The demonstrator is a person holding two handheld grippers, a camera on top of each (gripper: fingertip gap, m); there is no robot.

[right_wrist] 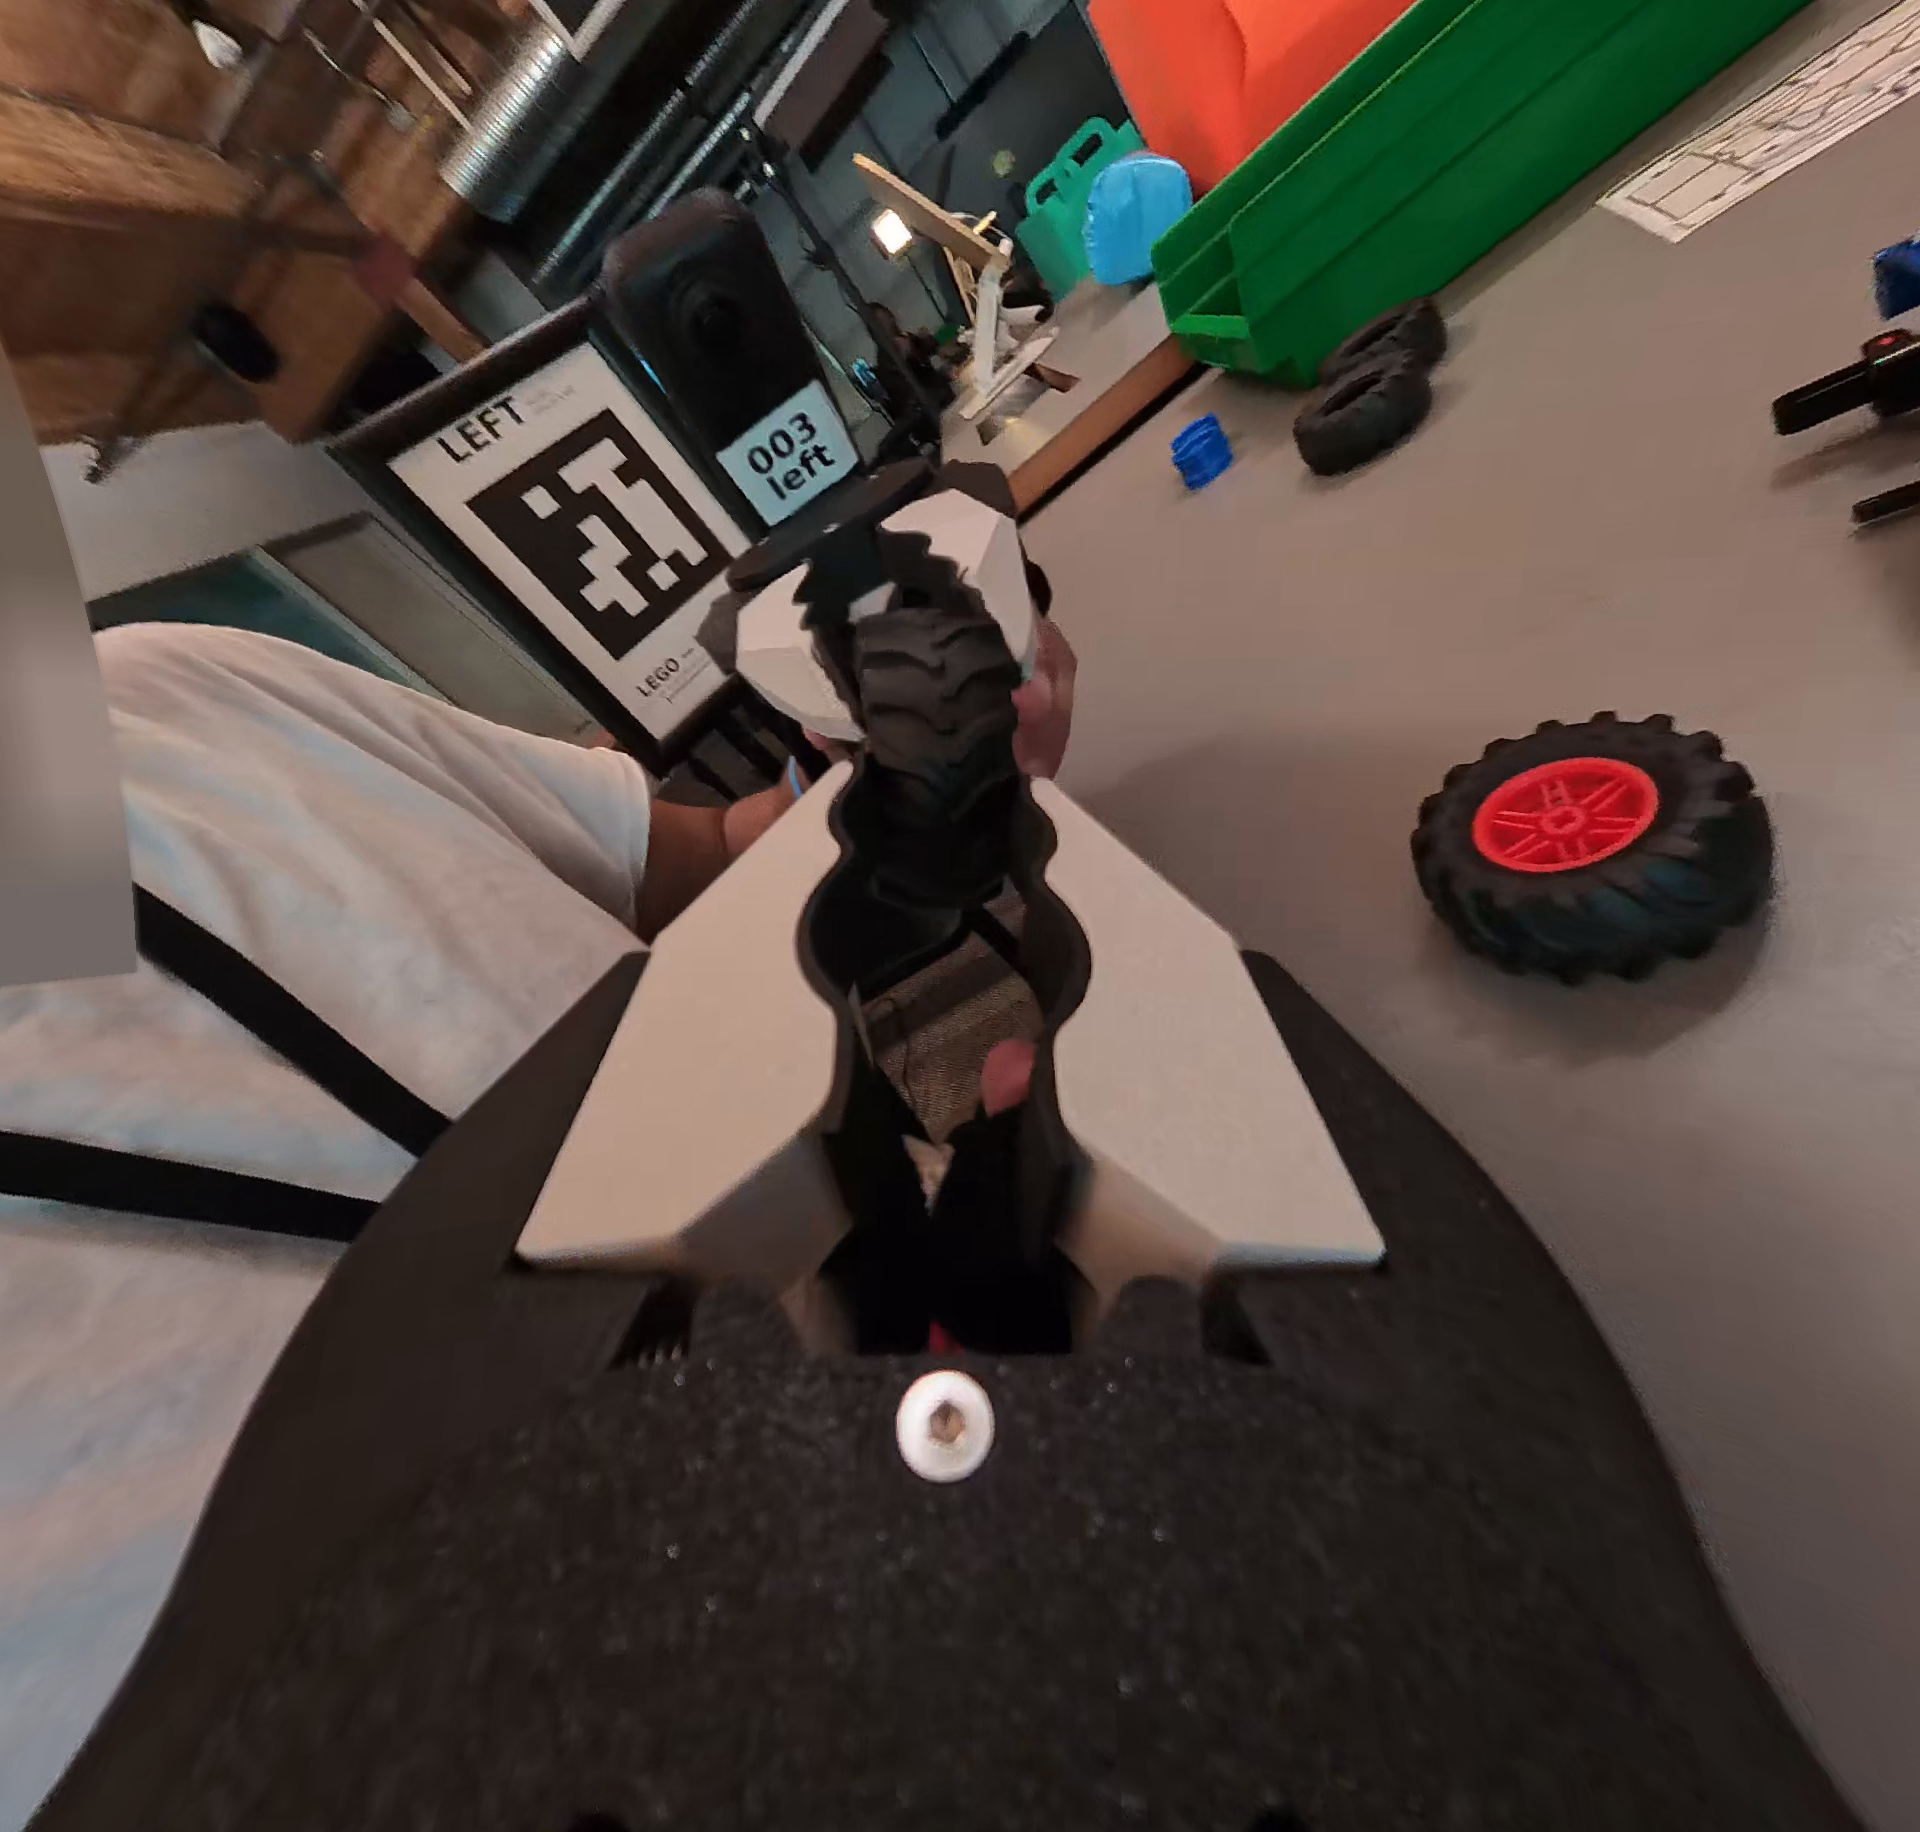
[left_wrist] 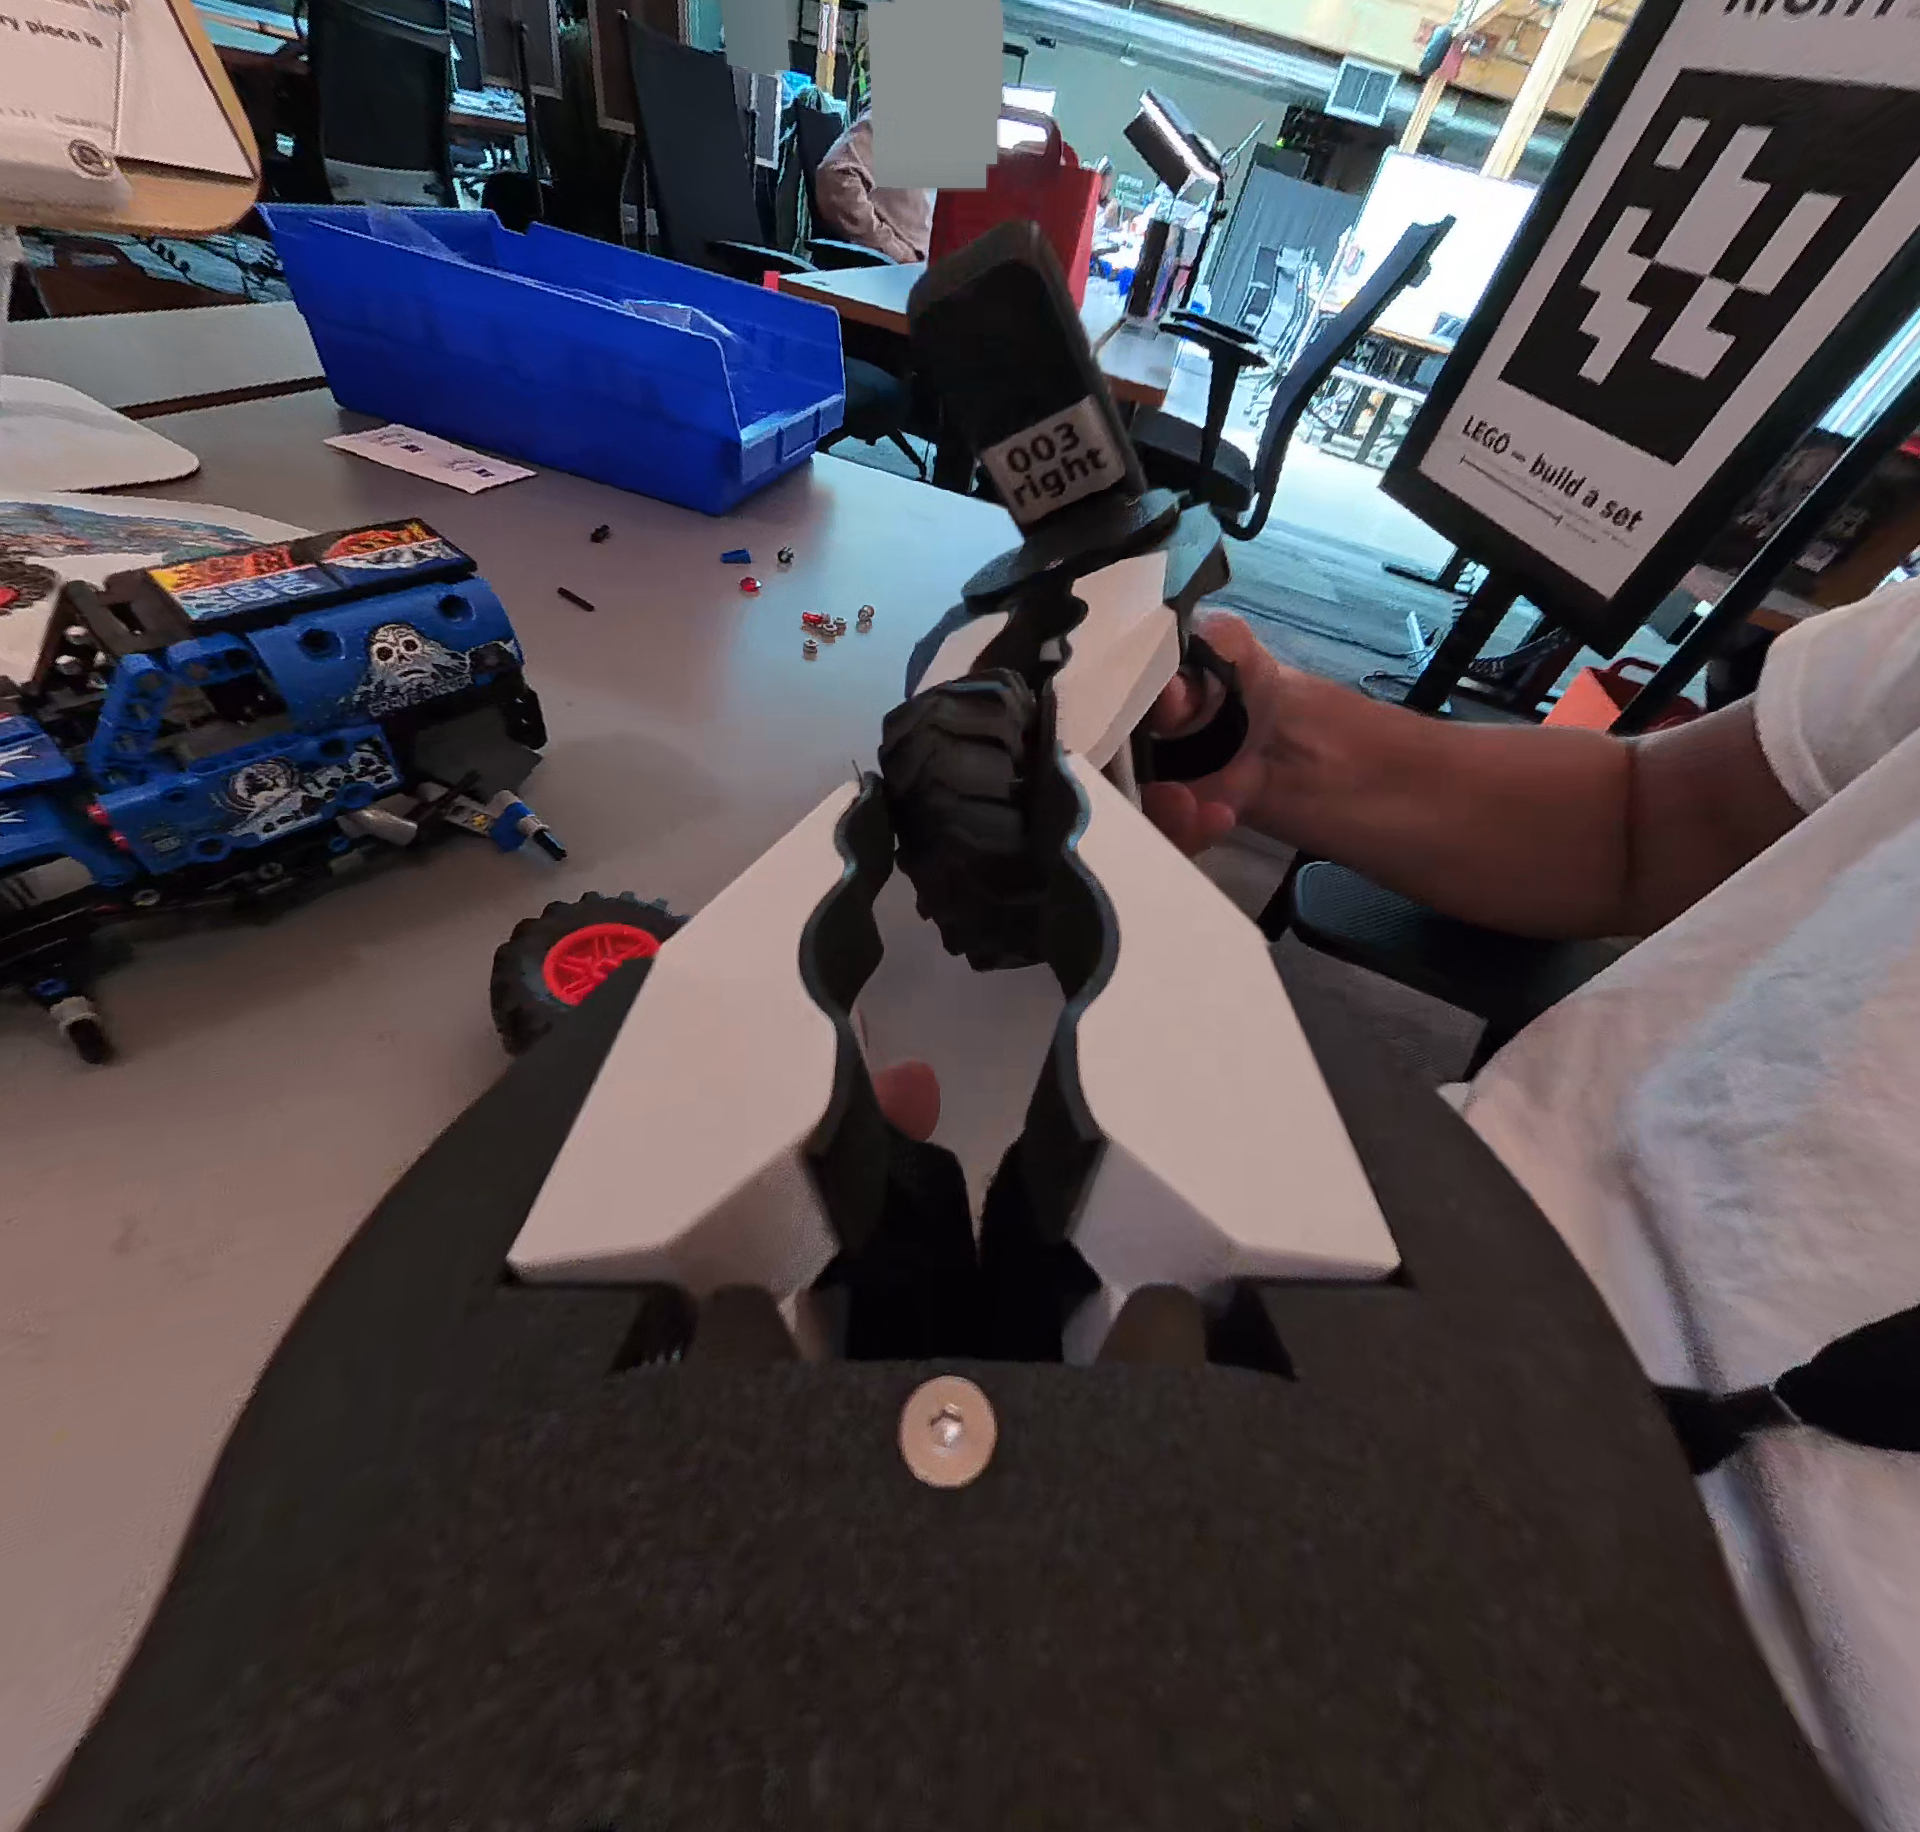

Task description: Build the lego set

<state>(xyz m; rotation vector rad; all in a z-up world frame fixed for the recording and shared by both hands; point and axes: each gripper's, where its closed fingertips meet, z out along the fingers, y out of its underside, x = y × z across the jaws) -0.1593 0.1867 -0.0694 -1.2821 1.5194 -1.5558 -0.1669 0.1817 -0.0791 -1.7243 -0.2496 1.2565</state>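
Note:
A black rubber tyre point(left_wrist: 961, 795) is held in the air between both grippers, above the table's near edge. My left gripper point(left_wrist: 971, 826) is shut on its lower part. My right gripper point(left_wrist: 1039, 660) reaches in from beyond and pinches the same tyre from the top. In the right wrist view, the right gripper point(right_wrist: 935, 826) is shut on the tyre point(right_wrist: 935, 733) and the left gripper point(right_wrist: 883, 608) grips its far side. The blue truck model point(left_wrist: 260, 712) lies on the grey table point(left_wrist: 675, 722) at the left. A finished wheel with a red rim point(left_wrist: 582, 961) lies near it and also shows in the right wrist view point(right_wrist: 1590, 837).
A blue bin point(left_wrist: 561, 348) stands at the back, with small loose pieces point(left_wrist: 831, 624) in front of it. The right wrist view shows a green bin point(right_wrist: 1455, 151), spare black tyres point(right_wrist: 1371, 390), a blue rim point(right_wrist: 1200, 449) and an instruction sheet point(right_wrist: 1766, 130). Marker sign boards stand beside the table. My two grippers' fingertips are within a few centimetres of each other. The blue truck model point(left_wrist: 260, 712) is about equally far from each gripper, around 15 cm.

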